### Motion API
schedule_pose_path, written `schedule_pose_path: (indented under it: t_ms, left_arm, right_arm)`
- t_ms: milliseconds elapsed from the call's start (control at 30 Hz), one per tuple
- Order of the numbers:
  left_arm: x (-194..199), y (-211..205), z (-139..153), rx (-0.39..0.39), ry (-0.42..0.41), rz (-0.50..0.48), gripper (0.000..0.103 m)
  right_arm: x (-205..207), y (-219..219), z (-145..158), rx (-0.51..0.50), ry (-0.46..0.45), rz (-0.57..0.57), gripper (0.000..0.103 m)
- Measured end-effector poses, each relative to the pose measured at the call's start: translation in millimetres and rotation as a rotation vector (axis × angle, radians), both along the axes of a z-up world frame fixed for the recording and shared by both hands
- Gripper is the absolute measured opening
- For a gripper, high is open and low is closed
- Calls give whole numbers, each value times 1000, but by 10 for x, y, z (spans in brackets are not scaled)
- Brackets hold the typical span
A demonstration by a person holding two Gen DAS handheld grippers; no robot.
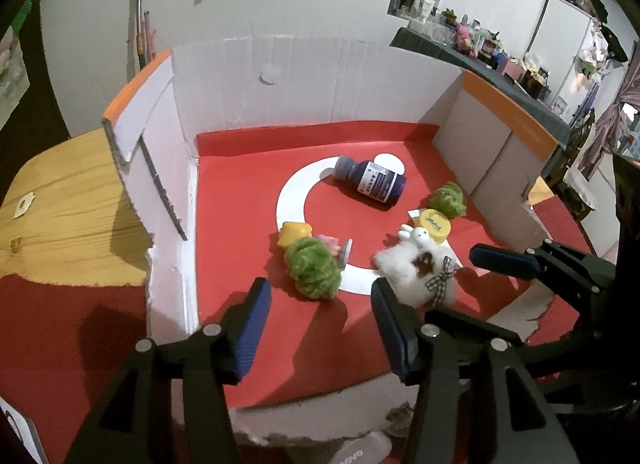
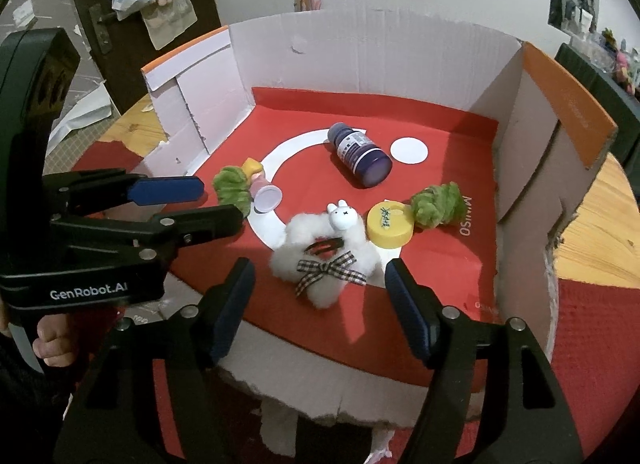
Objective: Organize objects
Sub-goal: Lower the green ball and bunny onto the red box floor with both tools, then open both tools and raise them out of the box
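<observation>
Both grippers sit at the box's near edge, jaws wide apart, gripping nothing: left gripper (image 1: 320, 328), right gripper (image 2: 320, 304). White plush (image 2: 324, 256) lies just ahead of the right one. Beyond it: yellow lid (image 2: 390, 227), two green pom-poms (image 2: 234, 185) (image 2: 436, 205), a small pink-capped item (image 2: 266, 193), possibly a bottle. Farthest, dark bottle (image 2: 360, 153) lies on its side on the red liner (image 2: 440, 264).

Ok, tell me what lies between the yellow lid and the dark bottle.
Only bare red liner, seen in the right wrist view: yellow lid and dark bottle lie apart, nothing between.
</observation>
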State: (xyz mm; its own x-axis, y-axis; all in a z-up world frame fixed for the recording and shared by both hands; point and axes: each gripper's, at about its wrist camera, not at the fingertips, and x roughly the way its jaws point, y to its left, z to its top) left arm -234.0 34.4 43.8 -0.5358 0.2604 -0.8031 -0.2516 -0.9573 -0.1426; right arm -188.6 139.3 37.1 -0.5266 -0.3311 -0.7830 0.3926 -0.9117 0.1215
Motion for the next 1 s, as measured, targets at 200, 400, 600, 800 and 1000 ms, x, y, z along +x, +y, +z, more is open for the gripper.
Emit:
schedule_pose_path:
  t_ms: [200,400,600,800,1000]
  left_arm:
    - [118,-41,41,5,24,22,66]
    - [207,-49,74,6,40,26,70]
    - [295,-61,126,13,64,26,79]
    - [376,-65,163,6,80,31,83]
    - [460,-71,187,-1,97,33,88]
  right_arm:
    - [104,5,70,0,22,-3,72]
    - [198,1,113,-2,36,-5,72]
    - [280,7,158,-7,52,-11,77]
    - [375,8,211,-6,70,-11,82]
    - [477,8,265,-3,93,-13,83]
